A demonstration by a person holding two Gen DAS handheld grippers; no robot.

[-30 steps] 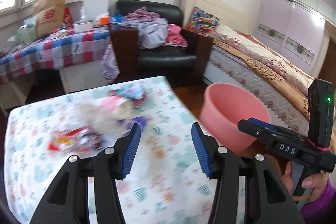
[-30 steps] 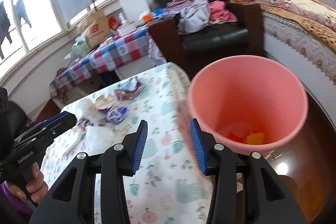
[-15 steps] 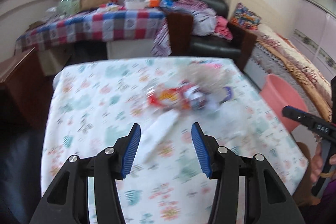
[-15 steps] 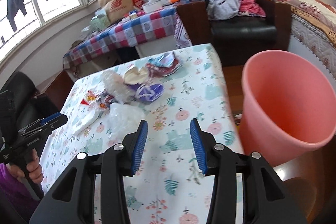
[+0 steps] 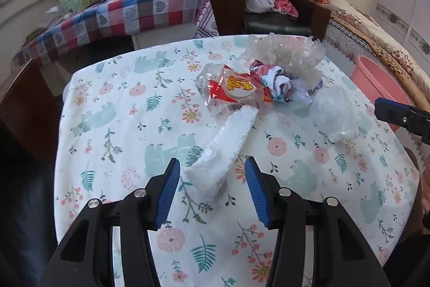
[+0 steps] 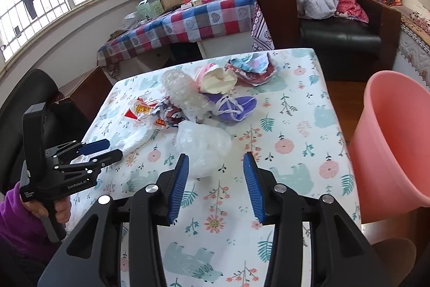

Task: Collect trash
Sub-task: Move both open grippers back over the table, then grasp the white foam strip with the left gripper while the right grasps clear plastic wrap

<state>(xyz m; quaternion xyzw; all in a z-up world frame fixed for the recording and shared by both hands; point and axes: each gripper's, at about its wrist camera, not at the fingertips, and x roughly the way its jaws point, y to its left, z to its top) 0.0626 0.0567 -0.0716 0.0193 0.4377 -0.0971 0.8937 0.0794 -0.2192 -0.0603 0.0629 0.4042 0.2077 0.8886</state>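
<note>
A heap of trash lies on the floral tablecloth (image 5: pixel 113 125): a white foam strip (image 5: pixel 224 147), a red and clear snack wrapper (image 5: pixel 231 89), bubble wrap (image 5: pixel 285 55) and a crumpled clear bag (image 5: pixel 334 112). My left gripper (image 5: pixel 209 180) is open, its blue pads straddling the near end of the foam strip without touching it. In the right wrist view my right gripper (image 6: pixel 215 171) is open just short of the clear bag (image 6: pixel 203 144), nothing between its pads. A pink bucket (image 6: pixel 395 136) stands off the table's right edge. The left gripper (image 6: pixel 100 149) shows at the left there.
More trash sits further back: a purple pouch (image 6: pixel 236 109), a cream wrapper (image 6: pixel 217 80) and patterned paper (image 6: pixel 252 66). Beyond are a checked-cloth table (image 6: pixel 188 23) with a paper bag, a black armchair (image 6: pixel 344 26) with clothes and a bed (image 5: pixel 376 39). A purple sleeve (image 6: pixel 18 222) holds the left tool.
Both grippers have swung away from the pink bucket toward the trash heap. The left one dropped close over the foam strip; the right one now faces the clear bag. Jaw widths are unchanged.
</note>
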